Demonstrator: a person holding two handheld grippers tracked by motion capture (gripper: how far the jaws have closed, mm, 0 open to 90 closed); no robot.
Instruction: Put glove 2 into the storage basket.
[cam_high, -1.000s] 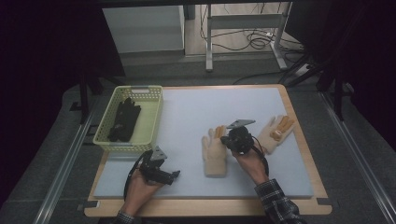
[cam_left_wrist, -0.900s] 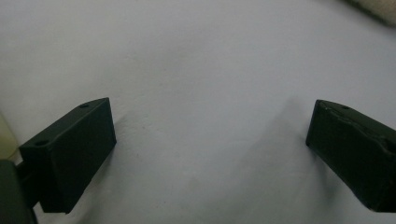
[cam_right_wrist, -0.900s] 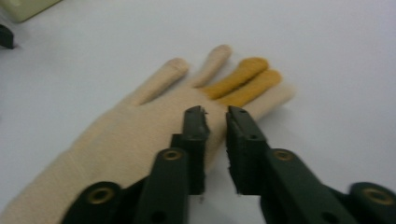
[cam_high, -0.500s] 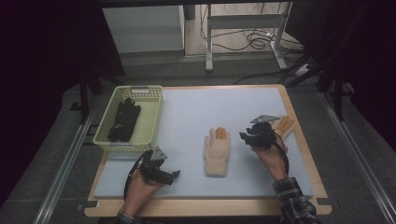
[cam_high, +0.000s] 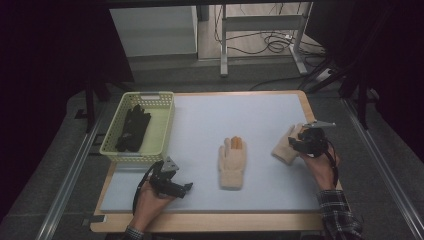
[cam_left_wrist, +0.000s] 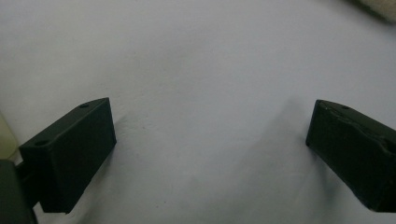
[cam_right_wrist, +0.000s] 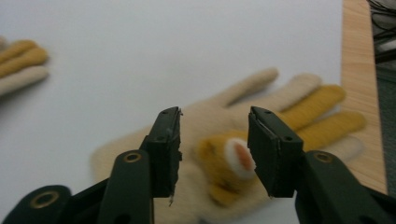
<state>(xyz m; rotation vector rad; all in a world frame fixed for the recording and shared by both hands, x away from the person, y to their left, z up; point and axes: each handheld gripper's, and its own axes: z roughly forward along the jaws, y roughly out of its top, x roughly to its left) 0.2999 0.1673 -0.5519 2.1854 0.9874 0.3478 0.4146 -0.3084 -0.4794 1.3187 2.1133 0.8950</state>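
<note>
A cream and orange knitted glove (cam_high: 233, 161) lies flat in the middle of the pale mat (cam_high: 210, 120). Its twin (cam_high: 283, 146) lies near the mat's right edge, partly under my right gripper (cam_high: 296, 144). In the right gripper view that glove (cam_right_wrist: 280, 100) shows an orange and white patch between my jaws, which have just been opening and do not press on it; the gripper (cam_right_wrist: 215, 144) hovers just above it. My left gripper (cam_high: 182, 189) rests near the front left of the mat, its jaws spread wide over bare mat (cam_left_wrist: 201, 74), gripper (cam_left_wrist: 210, 140) empty.
A yellow-green basket (cam_high: 165, 120) at the back left holds a pair of black gloves (cam_high: 132, 127). The wooden table edge (cam_right_wrist: 362, 93) runs close past the right glove. Metal rails and cables lie on the floor beyond the table.
My right gripper has left the middle glove and travelled right to the glove at the mat's right edge, its jaws now apart. The left hand has stayed put.
</note>
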